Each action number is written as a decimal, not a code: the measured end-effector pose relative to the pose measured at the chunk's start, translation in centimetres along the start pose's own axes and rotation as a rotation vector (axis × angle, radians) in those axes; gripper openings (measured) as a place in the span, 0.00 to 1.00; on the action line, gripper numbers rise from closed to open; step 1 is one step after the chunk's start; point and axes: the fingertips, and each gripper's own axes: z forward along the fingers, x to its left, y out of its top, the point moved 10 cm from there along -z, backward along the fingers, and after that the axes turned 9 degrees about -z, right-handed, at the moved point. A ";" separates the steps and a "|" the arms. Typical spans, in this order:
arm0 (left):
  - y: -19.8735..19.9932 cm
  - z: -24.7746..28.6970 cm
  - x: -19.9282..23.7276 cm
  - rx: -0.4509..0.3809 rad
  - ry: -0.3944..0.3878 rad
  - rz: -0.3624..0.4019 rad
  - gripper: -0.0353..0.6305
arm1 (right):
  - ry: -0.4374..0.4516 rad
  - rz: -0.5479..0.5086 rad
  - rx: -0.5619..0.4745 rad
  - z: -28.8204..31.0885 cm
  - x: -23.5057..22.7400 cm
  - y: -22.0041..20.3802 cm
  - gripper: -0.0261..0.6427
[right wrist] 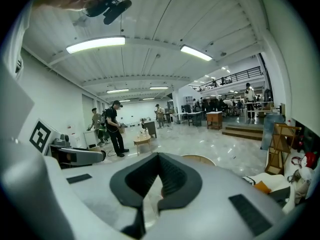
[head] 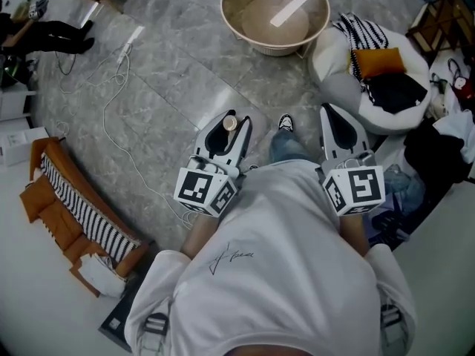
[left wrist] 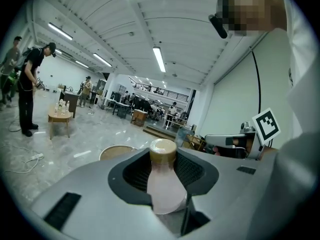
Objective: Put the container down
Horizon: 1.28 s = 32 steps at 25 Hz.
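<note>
left gripper (head: 227,128): fingers (left wrist: 131,175) clamped on the container (left wrist: 164,179), a pale pink bottle with a tan cap. the body sits between the black pads and the cap projects past the fingertips. in the head view the container is held in the air over the grey floor (head: 163,80), just ahead of the person's white shirt (head: 282,258), touching no surface.

right gripper (head: 334,117): fingers (right wrist: 176,176) together, nothing between them. it is held beside the left gripper, well apart from the container.

on the floor: a round wicker basin (head: 276,49) ahead, a white beanbag (head: 341,69) carrying an orange cushion (head: 378,61) to the right, and an orange bench (head: 52,213) with a striped pad to the left.
</note>
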 end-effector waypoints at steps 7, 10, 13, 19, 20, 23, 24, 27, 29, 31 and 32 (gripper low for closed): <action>1.5 4.7 -0.8 -0.011 0.038 -0.003 0.27 | 0.044 0.010 0.006 2.8 -4.6 0.3 0.06; 1.7 6.5 -1.0 -0.008 0.043 -0.024 0.27 | 0.054 0.021 0.012 3.8 -6.4 0.2 0.06; 1.8 8.3 -1.2 -0.003 0.054 -0.031 0.27 | 0.067 0.024 0.027 4.8 -8.2 -0.1 0.06; 1.9 10.6 -1.5 0.006 0.066 -0.060 0.27 | 0.058 0.068 0.064 5.7 -10.8 -1.1 0.06; 1.9 10.7 -1.6 0.007 0.069 -0.059 0.27 | 0.060 0.071 0.067 5.8 -11.1 -1.1 0.06; 2.1 11.0 -1.7 0.007 0.077 -0.057 0.27 | 0.084 0.075 0.080 6.3 -11.5 -1.2 0.06; 2.1 11.1 -1.7 0.005 0.081 -0.059 0.27 | 0.097 0.077 0.089 6.6 -11.6 -1.3 0.06; 2.3 11.5 -1.5 -0.001 0.090 -0.066 0.27 | 0.125 0.081 0.120 7.5 -11.8 -1.6 0.06; 2.6 11.8 -1.4 -0.004 0.093 -0.070 0.27 | 0.132 0.078 0.138 8.0 -11.9 -1.8 0.06; 2.9 12.2 -1.1 -0.008 0.090 -0.073 0.27 | 0.133 0.071 0.148 8.7 -12.0 -1.8 0.06; 3.0 12.5 -0.9 -0.009 0.087 -0.073 0.27 | 0.130 0.066 0.149 9.0 -12.1 -1.7 0.06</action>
